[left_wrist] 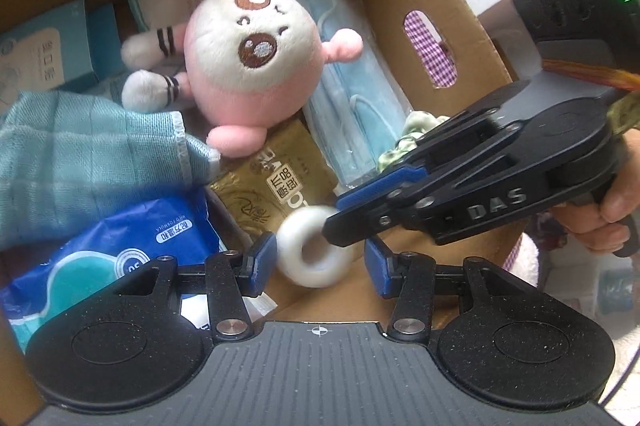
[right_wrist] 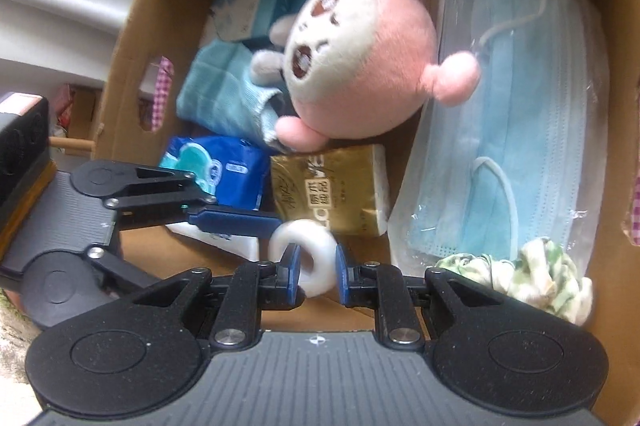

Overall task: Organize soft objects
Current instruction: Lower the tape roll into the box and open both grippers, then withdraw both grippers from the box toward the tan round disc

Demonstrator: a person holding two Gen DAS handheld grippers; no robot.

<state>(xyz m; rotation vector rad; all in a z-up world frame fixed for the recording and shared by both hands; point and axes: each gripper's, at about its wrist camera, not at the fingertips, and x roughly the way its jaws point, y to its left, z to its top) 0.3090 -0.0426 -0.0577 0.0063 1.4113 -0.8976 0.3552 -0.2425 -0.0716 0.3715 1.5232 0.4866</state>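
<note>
A white tape roll (right_wrist: 316, 238) hangs low in the front of a cardboard box (right_wrist: 132, 38). My right gripper (right_wrist: 317, 268) is shut on its rim, one pad through the hole and one outside. In the left wrist view the roll (left_wrist: 308, 266) lies between the spread pads of my left gripper (left_wrist: 320, 266), which is open with a gap on the right side. The right gripper (left_wrist: 334, 216) reaches in from the right, held by a hand (left_wrist: 616, 210). A pink and white plush toy (left_wrist: 256, 58) lies in the box's middle on a teal towel (left_wrist: 80, 146).
The box also holds a blue wipes pack (left_wrist: 120, 250), a gold tissue pack (right_wrist: 336, 190), bagged blue face masks (right_wrist: 520, 114), a green scrunchie (right_wrist: 540, 274) in the front right corner and teal cartons (left_wrist: 48, 46) at the back. Handle holes (left_wrist: 430, 46) pierce the side walls.
</note>
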